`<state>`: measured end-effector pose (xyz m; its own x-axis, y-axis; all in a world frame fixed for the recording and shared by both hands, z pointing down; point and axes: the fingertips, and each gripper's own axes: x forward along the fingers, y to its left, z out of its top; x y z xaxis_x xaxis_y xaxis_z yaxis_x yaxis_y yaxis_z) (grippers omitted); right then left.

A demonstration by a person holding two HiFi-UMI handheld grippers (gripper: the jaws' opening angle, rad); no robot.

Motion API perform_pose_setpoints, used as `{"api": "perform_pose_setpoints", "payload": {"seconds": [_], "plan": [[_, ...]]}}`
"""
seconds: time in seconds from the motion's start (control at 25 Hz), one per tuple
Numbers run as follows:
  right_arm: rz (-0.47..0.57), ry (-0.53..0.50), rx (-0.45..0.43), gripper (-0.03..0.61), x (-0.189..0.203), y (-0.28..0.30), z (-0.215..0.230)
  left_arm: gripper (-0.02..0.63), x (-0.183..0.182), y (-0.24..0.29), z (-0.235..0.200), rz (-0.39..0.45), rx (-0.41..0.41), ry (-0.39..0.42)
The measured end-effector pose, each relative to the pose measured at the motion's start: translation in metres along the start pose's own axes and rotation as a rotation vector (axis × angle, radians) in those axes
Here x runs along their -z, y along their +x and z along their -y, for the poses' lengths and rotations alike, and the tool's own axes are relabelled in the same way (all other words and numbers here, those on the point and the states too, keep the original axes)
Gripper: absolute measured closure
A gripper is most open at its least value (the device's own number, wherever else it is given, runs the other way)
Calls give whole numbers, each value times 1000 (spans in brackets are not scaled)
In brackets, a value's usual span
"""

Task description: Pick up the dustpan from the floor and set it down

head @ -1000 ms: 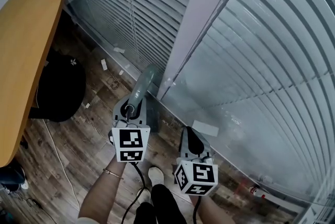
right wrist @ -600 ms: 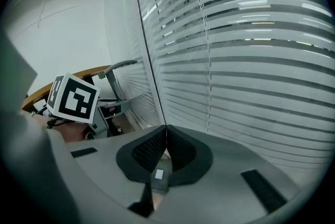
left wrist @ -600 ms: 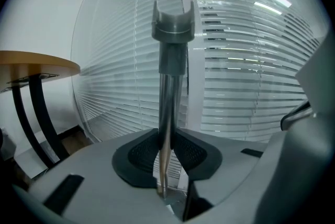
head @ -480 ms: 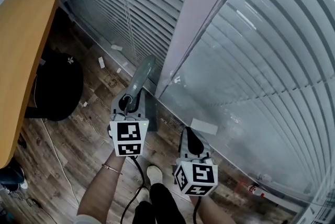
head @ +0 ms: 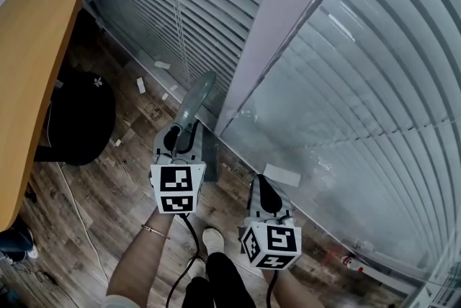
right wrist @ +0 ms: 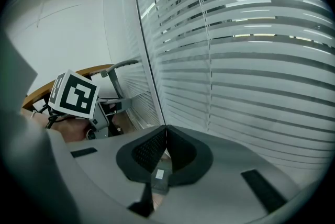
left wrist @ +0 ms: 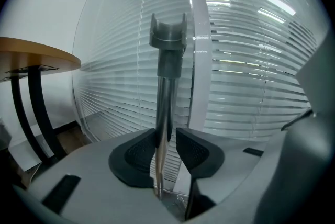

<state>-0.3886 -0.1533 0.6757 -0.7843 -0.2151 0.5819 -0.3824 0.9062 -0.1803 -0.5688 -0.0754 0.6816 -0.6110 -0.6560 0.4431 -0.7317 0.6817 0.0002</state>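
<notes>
Left gripper view shows our left hand-held gripper (left wrist: pixel 168 136) opening around the upright dustpan handle (left wrist: pixel 166 87), right hand-held gripper (right wrist: pixel 165 139) closed empty; we seem to be releasing, and must next withdraw without tipping it.

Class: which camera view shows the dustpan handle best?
The left gripper view. There the dustpan handle stands upright between the opening jaws of the left gripper, sharp up to its clip end. The head view shows it foreshortened, slanting up from that gripper. The right gripper view shows at most a small grey stretch at left.
</notes>
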Motion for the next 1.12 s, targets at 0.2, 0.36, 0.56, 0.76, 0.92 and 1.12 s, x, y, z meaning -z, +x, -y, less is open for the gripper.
{"api": "perform_pose_setpoints", "payload": {"seconds": [0.2, 0.36, 0.56, 0.76, 0.92, 1.12], "plan": [[-3, 11, 5, 546, 4, 0, 0, 451, 2, -2, 1, 8, -10, -19], [2, 19, 9, 546, 3, -3, -2, 436, 8, -10, -3, 3, -8, -69], [21, 31, 17, 546, -3, -8, -3, 434, 17, -33, -8, -10, -24, -104], [44, 30, 15, 546, -14, -17, -9, 434, 11, -63, -14, 0, -43, -117], [47, 16, 10, 546, -18, -37, -18, 436, 3, -104, -10, 10, -35, -160], [57, -15, 4, 546, -26, -75, -30, 436, -24, -166, -4, 57, -26, -161]]}}
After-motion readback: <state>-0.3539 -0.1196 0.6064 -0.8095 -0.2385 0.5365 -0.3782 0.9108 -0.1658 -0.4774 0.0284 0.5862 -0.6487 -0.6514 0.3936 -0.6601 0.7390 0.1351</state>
